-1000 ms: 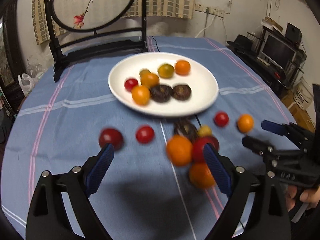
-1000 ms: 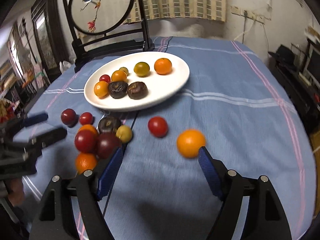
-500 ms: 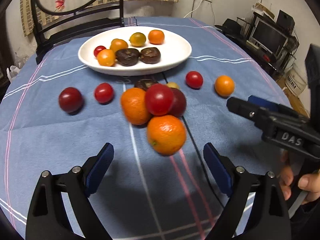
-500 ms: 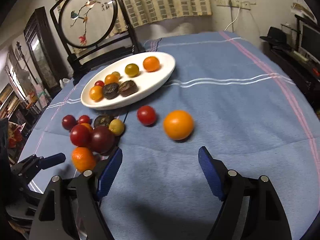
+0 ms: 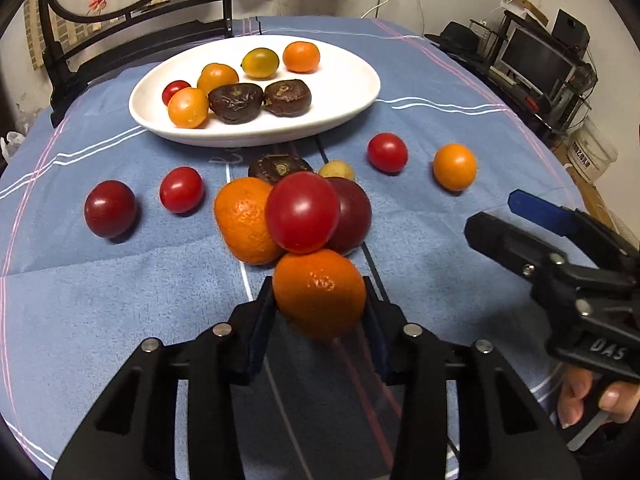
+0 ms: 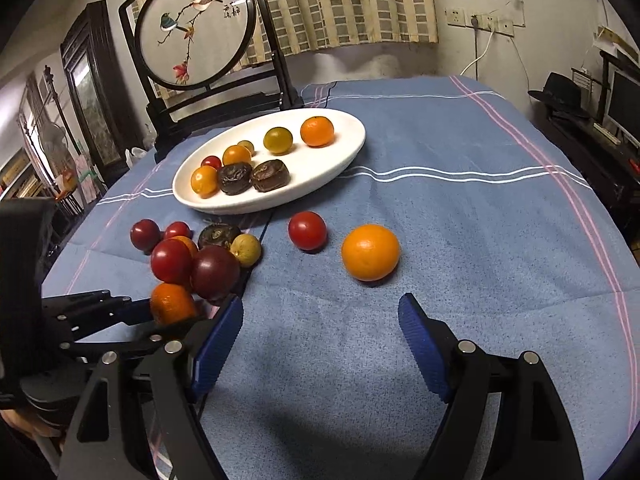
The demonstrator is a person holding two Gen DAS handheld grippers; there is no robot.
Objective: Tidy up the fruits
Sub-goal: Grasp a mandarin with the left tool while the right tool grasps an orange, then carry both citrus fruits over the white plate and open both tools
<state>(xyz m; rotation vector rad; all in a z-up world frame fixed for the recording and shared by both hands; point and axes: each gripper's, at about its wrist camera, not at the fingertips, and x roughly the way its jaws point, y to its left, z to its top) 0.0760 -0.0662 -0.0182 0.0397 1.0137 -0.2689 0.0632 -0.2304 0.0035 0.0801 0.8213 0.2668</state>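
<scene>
Left gripper (image 5: pixel 320 304): jaws have just been closing and now press on both sides of a small orange (image 5: pixel 319 293), which sits between the pads low over the blue tablecloth (image 5: pixel 120 300). The orange is round, bright, with a dimpled skin and a small glare spot on top. It touches the front of a tight cluster: a second orange (image 5: pixel 244 224), a glossy red tomato (image 5: pixel 302 212) and a darker red tomato (image 5: pixel 352 216) behind it.

Right gripper (image 6: pixel 320 344): jaws wide apart, nothing between them, over bare cloth. A loose orange (image 6: pixel 370 252) lies just ahead of it, with a red tomato (image 6: pixel 307 230) beside that.

Further out, a dark wrinkled fruit (image 5: pixel 280 166) and a small yellow fruit (image 5: pixel 337 169) lie behind the cluster. Two more red tomatoes (image 5: pixel 110 208) lie apart to the left in the left wrist view.

The white oval plate (image 5: pixel 352 92) stands beyond, holding orange, yellow-green, red and two dark wrinkled fruits
</scene>
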